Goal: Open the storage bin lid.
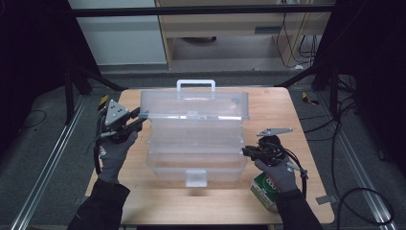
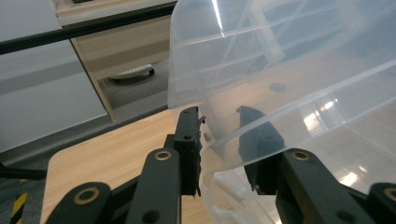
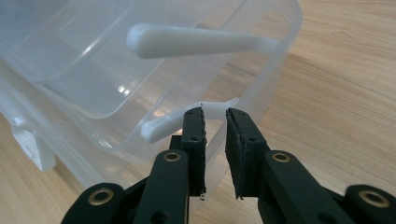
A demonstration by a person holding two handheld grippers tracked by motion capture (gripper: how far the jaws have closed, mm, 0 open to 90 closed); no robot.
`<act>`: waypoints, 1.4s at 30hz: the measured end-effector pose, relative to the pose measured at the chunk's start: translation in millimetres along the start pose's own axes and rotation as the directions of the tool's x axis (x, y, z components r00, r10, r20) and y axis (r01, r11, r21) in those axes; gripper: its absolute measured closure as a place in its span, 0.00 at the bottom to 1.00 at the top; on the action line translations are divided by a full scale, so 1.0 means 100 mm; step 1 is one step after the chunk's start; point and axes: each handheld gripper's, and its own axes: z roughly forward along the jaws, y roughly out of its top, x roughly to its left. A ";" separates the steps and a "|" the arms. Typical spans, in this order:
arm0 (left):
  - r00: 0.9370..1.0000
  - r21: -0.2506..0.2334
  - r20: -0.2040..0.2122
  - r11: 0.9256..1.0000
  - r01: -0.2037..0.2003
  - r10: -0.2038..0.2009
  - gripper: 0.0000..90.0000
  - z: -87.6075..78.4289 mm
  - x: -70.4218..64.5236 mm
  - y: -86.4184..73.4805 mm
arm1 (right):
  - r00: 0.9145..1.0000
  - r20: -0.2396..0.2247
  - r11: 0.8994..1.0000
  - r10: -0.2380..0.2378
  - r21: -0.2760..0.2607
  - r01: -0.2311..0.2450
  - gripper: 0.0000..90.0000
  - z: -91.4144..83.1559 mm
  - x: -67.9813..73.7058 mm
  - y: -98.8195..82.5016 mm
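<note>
A clear plastic toolbox stands open on the wooden table, its tiers fanned out. The lid with its white handle is raised at the back. My left gripper is at the lid's left corner. In the left gripper view the lid has its rim between the jaws, one jaw outside and one seen through the plastic; my left gripper is shut on it. My right gripper is at the base's right end. There my right gripper grips the clear side wall, just below a white hinge arm.
A green and white carton lies on the table under my right wrist. The toolbox's front latch faces the near edge. A second white hinge arm crosses above the base. Dark frame legs and cables ring the table.
</note>
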 end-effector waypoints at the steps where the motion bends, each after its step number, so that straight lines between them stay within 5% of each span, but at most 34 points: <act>1: 1.000 0.001 -0.003 1.000 0.000 0.000 0.77 0.01 0.01 0.02 | 1.000 0.000 1.000 -0.003 -0.001 0.003 0.87 0.00 0.00 0.00; 12: 1.000 0.012 -0.024 1.000 0.014 -0.014 0.79 0.14 0.08 0.17 | 1.000 0.000 1.000 0.003 0.003 -0.003 0.87 0.00 0.00 0.01; 21: 0.999 0.039 -0.050 0.999 -0.016 0.018 0.81 0.26 0.14 0.30 | 1.000 -0.001 1.000 0.002 0.005 -0.002 0.87 0.00 0.00 0.01; 42: 0.996 0.054 -0.089 0.998 0.010 -0.005 0.85 0.54 0.25 0.52 | 1.000 -0.005 1.000 0.001 0.005 -0.001 0.87 0.00 0.00 0.01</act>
